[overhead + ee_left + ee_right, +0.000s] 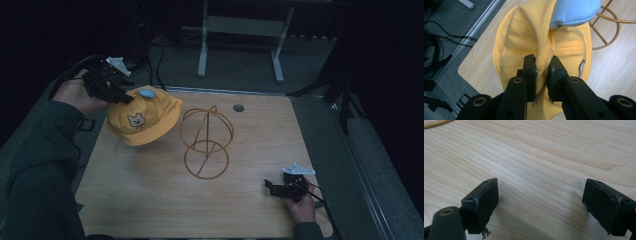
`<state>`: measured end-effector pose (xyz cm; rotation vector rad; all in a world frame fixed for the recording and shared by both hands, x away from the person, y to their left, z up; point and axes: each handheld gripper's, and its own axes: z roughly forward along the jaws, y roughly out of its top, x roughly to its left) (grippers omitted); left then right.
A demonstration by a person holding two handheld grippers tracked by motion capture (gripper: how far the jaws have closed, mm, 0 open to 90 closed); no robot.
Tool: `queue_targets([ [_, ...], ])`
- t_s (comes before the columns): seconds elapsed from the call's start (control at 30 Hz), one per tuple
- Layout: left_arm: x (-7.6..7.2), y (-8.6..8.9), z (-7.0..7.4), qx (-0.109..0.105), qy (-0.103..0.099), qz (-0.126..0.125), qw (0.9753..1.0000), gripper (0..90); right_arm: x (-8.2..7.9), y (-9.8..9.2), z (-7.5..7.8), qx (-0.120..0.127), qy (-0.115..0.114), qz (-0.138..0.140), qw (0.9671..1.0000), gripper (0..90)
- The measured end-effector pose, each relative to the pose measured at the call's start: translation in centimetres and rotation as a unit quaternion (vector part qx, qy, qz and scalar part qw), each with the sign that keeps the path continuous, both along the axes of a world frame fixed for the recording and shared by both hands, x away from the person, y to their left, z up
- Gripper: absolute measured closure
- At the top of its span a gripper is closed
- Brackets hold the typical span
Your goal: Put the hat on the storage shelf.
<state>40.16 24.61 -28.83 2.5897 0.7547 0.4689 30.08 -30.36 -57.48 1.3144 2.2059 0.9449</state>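
A yellow cap (142, 116) with a bear patch and a light blue top button (147, 93) hangs above the table's left side. My left gripper (119, 95) is shut on a pinched fold of the cap (541, 65), its jaws squeezing the yellow fabric from both sides. A gold wire hat stand (206, 142) sits upright in the middle of the table, just right of the cap. Its ring (607, 25) also appears in the left gripper view. My right gripper (270, 186) rests low over the table's front right, jaws wide apart over bare wood (541, 202).
The wooden table (150, 195) has a round cable hole (238, 107) near its far edge. A metal frame leg (202, 45) stands on the floor behind the table. Cables (439, 42) lie on the floor off the table's left edge.
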Motion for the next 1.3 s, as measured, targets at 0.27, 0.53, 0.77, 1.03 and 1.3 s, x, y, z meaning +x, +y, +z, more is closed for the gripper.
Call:
queue_targets([
  [0.27, -0.7, 0.3, 0.6, -0.015, -0.009, -0.008, 0.9998, 78.8, 0.0, 0.0, 0.0, 0.0, 0.0, 0.0, 1.0, 13.6],
  [0.53, -1.2, 0.6, 1.1, -0.029, -0.012, -0.016, 0.9994, 78.8, 0.0, 0.0, 0.0, 0.0, 0.0, 0.0, 1.0, 13.5],
  [0.77, -1.5, 0.5, 1.7, -0.043, -0.016, -0.024, 0.9987, 78.9, 0.0, 0.0, 0.0, 0.0, 0.0, 0.0, 1.0, 13.6],
  [1.03, -1.8, 0.0, 2.2, -0.048, -0.023, -0.032, 0.9981, 78.9, 0.0, 0.0, 0.0, 0.0, 0.0, 0.0, 1.0, 13.5],
  [1.3, -2.2, -0.3, 2.7, -0.059, -0.025, -0.048, 0.9968, 79.0, 0.0, 0.0, 0.0, 0.0, 0.0, 0.0, 1.0, 13.5],
])
